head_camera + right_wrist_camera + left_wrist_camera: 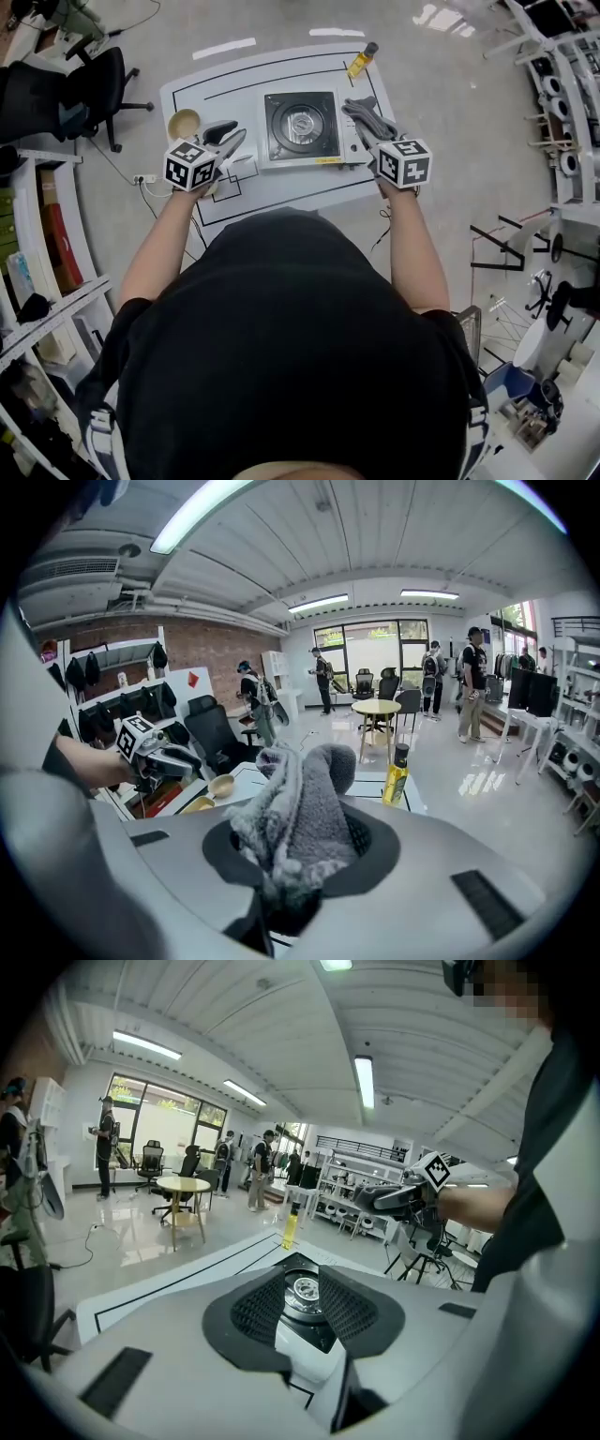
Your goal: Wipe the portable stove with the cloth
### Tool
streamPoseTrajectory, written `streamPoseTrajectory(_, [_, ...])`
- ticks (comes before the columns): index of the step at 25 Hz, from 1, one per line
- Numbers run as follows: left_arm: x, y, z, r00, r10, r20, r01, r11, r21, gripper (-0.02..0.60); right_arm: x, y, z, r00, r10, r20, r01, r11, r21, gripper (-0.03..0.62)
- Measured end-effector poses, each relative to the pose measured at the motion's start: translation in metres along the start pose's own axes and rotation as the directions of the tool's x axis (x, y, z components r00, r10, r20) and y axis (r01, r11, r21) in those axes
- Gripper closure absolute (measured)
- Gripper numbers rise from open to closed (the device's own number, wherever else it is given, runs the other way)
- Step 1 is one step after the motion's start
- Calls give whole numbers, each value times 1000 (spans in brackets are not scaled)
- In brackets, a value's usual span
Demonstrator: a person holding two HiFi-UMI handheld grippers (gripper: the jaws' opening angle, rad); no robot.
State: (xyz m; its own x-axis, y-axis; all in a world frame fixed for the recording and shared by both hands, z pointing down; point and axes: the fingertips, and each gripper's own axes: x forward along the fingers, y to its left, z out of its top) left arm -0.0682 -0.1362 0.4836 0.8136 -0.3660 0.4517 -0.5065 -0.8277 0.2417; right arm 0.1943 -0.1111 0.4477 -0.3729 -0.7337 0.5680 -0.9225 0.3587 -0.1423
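The portable stove (302,127), silver with a black round burner, sits in the middle of the white table (281,192). My right gripper (372,134) is at the stove's right edge, shut on a grey fluffy cloth (364,112). In the right gripper view the cloth (296,819) stands bunched up between the jaws of the right gripper (292,874). My left gripper (227,142) hovers just left of the stove, open and empty. In the left gripper view the burner (304,1291) shows through the gap of the left gripper (306,1314).
A yellow oil bottle (362,60) stands at the table's far right corner. A tan bowl (184,123) lies at the left edge, beyond my left gripper. An office chair (101,89) and shelves (42,281) stand to the left. People (472,682) stand in the room behind.
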Motion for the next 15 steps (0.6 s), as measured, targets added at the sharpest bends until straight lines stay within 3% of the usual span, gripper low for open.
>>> streamPoseTrajectory(7, [-26,-6,18,999,2,37,-4,998,55,459,-23,16,26,996,-22,91,21,1000,7,482])
streamPoseTrajectory(15, [-62,6,19,997,44,65,-48,997,55,459,-45,34,45,984,-54,170,51,998,22,482])
